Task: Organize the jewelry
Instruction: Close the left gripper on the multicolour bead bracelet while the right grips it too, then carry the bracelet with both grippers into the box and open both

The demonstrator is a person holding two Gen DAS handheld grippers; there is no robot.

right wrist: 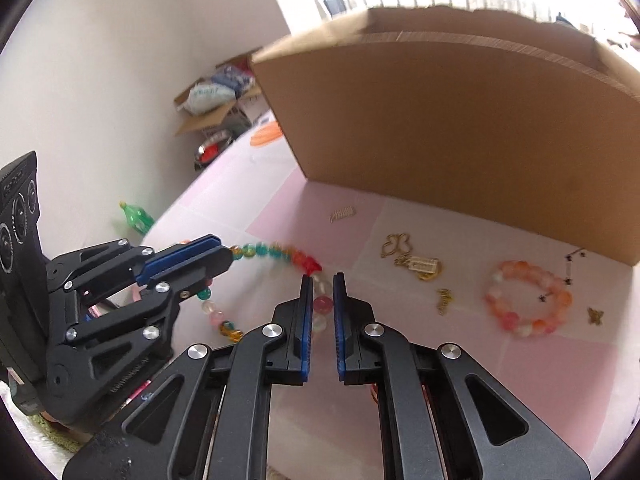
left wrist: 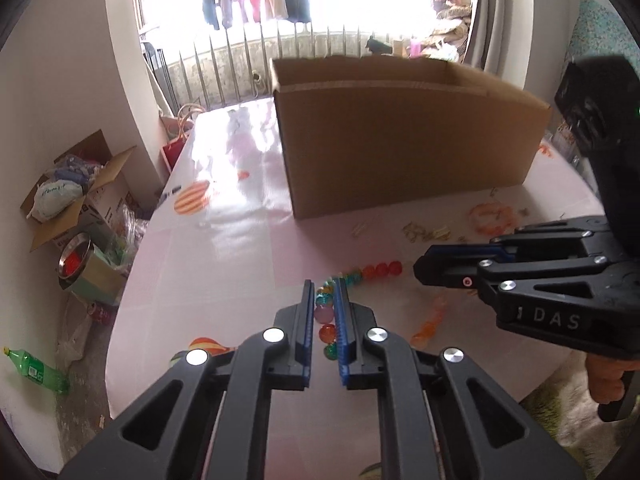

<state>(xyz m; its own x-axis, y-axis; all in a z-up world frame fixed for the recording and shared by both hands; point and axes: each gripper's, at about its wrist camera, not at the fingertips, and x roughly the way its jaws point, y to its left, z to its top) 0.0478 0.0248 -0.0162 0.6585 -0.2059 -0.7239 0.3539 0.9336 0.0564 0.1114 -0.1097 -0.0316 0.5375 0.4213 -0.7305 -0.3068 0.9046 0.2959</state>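
The multicoloured bead strand (right wrist: 280,254) lies on the pink tablecloth (right wrist: 460,380) before the cardboard box (right wrist: 460,128), running from the left gripper (right wrist: 230,256) to the right gripper (right wrist: 323,280). Both have narrowed onto beads at opposite stretches and look clamped, though contact is hard to confirm. The box interior is hidden.

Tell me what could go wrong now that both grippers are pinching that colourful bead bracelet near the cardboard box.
Both the left gripper and the right gripper are shut on one bead bracelet; pulling apart could snap its string and scatter the beads. Lifted unevenly, it might slip from either grip. The cardboard box has a tall wall the dangling loop could catch on.
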